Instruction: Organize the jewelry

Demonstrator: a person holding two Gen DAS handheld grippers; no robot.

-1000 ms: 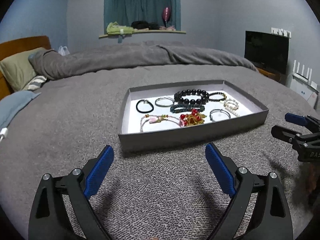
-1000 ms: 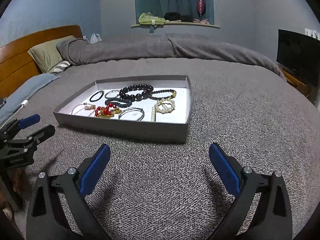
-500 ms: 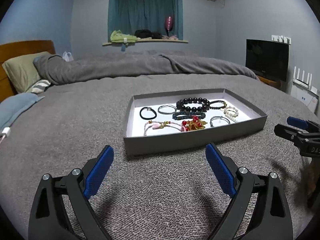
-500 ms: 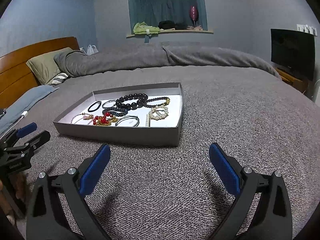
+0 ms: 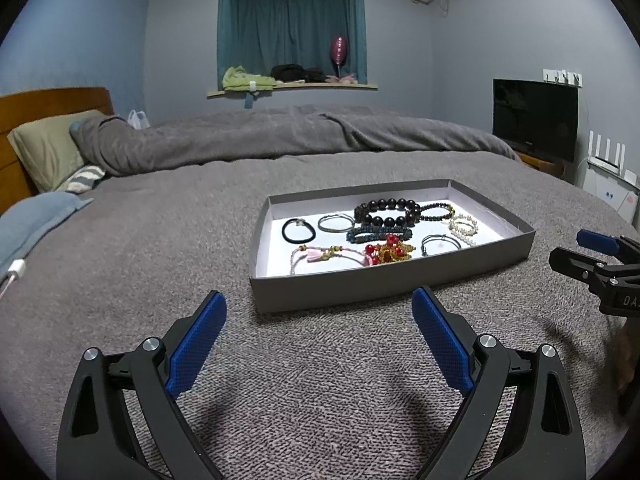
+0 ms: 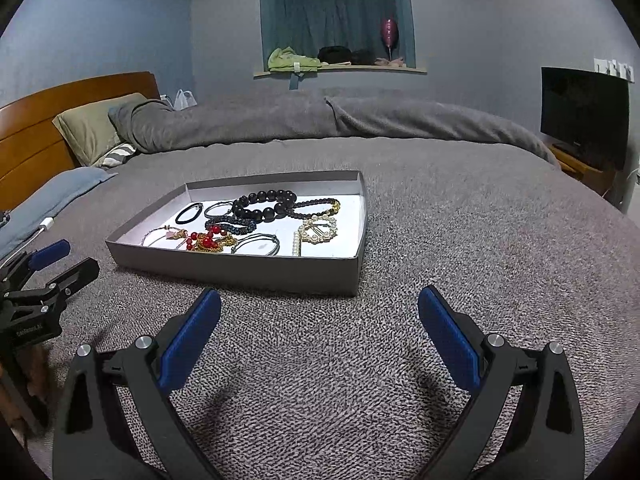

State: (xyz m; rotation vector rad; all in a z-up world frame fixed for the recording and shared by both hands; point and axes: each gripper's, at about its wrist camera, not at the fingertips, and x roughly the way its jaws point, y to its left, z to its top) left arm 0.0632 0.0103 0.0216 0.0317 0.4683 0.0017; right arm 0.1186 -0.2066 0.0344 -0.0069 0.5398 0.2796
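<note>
A shallow grey tray (image 5: pixel 384 284) with a white floor lies on the grey bed; it also shows in the right wrist view (image 6: pixel 240 268). In it lie several bracelets: a large black bead bracelet (image 5: pixel 387 213) (image 6: pixel 264 204), a black hair tie (image 5: pixel 298 231), a red and gold bead piece (image 5: pixel 386 252) (image 6: pixel 208 240), and a pearl bracelet (image 5: pixel 463 226) (image 6: pixel 318 230). My left gripper (image 5: pixel 319 328) is open and empty, low over the bedspread in front of the tray. My right gripper (image 6: pixel 319 324) is open and empty, in front of the tray's right corner.
The bedspread (image 5: pixel 160 240) stretches all around the tray. Pillows (image 5: pixel 48 152) and a wooden headboard are at the left. A rolled duvet (image 5: pixel 280 132) lies behind. A TV (image 5: pixel 536 120) stands at the right. A white charger (image 5: pixel 16 270) lies at the left edge.
Both grippers have tilted up and dropped lower, so the tray looks flatter and more of the far wall shows. Both stay open. The jewelry has not moved.
</note>
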